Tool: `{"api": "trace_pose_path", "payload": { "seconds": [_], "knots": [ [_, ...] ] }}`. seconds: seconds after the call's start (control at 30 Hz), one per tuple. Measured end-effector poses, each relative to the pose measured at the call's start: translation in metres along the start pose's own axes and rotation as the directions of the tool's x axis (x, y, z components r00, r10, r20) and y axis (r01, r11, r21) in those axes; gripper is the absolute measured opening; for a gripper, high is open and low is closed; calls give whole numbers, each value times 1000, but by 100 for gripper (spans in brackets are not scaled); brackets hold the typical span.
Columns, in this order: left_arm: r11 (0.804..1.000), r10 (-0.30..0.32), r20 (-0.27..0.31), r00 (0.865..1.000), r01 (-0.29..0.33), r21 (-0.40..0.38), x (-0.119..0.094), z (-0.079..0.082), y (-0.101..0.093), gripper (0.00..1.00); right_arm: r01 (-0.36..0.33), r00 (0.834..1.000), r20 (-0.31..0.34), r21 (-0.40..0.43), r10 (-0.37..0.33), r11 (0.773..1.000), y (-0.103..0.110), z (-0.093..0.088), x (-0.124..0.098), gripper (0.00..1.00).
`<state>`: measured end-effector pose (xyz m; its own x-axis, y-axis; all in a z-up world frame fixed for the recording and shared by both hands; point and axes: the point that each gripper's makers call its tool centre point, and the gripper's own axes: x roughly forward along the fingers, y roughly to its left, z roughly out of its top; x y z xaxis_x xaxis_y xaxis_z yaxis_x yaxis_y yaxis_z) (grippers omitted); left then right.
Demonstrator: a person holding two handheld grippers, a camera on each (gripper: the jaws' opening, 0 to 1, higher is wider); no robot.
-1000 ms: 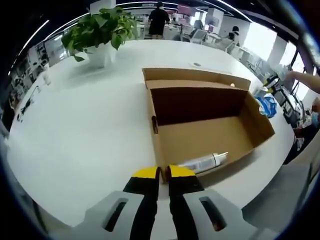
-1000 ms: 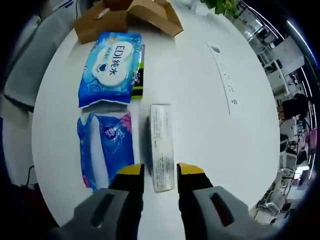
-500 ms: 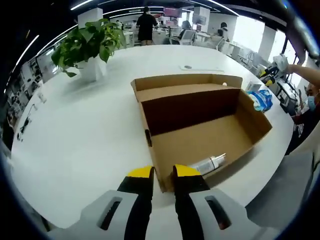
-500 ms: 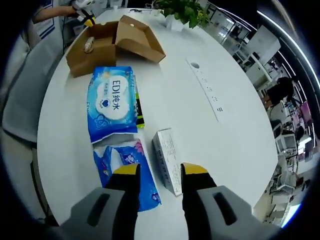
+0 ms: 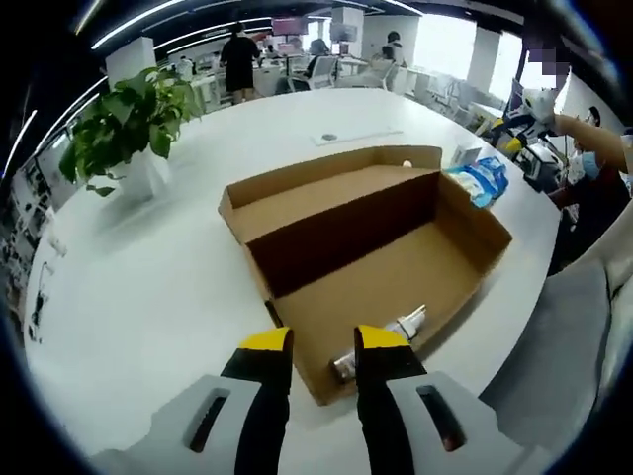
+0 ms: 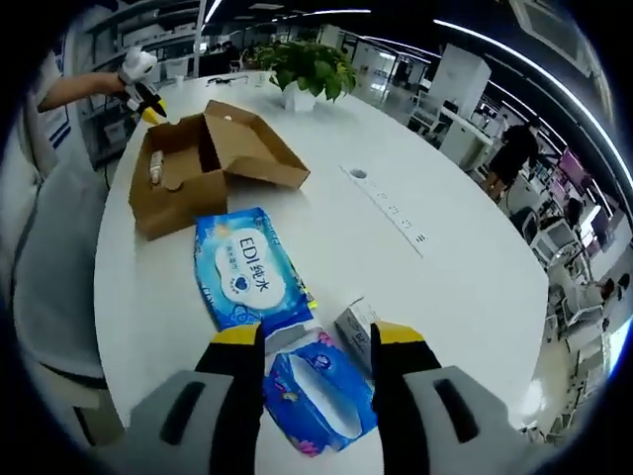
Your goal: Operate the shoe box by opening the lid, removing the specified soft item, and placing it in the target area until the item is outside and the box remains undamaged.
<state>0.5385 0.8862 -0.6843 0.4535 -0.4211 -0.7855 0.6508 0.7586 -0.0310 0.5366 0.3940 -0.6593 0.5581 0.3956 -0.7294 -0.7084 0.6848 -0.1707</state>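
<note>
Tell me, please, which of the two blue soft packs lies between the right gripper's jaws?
The smaller tissue pack with the pink flower print; the larger blue wet-wipes pack lies beyond it, toward the open shoe box.

The blue wet-wipe pack [image 6: 251,282] on the desk [image 6: 425,287] carries the only readable print: "EDI", followed by the Chinese characters "纯水", in blue on its white oval label (the smaller print below is too fine to make out).

I make this out as an open-plan office, big white round table [image 5: 148,287], potted plant [image 5: 124,134], ceiling strip lights [image 6: 495,45], desks and chairs [image 5: 341,69] beyond, people standing about
</note>
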Motion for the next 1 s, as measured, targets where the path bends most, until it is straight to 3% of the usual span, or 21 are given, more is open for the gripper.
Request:
{"api": "trace_pose_path", "payload": {
  "seconds": [0.2,0.33,0.5,0.63,0.73,0.87,1.0],
  "knots": [
    [990,-80,-64,995,87,113,8,6,-10,25,33,999,34,60,-35,998,23,6,-9,47],
    [973,-126,-114,986,145,179,15,7,-17,27,49,996,67,108,-57,993,42,12,-14,52],
    [939,-182,-194,964,229,258,26,3,-25,30,52,993,98,152,-67,987,64,16,-19,57],
    [909,-214,-239,947,283,305,32,2,-27,30,60,990,114,183,-82,981,77,13,-25,61],
    [864,-252,-289,923,350,363,36,-1,-30,31,69,989,117,202,-94,977,87,9,-31,64],
    [824,-272,-348,897,404,397,42,-6,-31,31,68,986,128,251,-103,966,100,3,-38,68],
    [790,-288,-379,879,442,425,44,-6,-35,32,77,983,138,304,-124,950,112,-1,-45,72]
  ]
}}
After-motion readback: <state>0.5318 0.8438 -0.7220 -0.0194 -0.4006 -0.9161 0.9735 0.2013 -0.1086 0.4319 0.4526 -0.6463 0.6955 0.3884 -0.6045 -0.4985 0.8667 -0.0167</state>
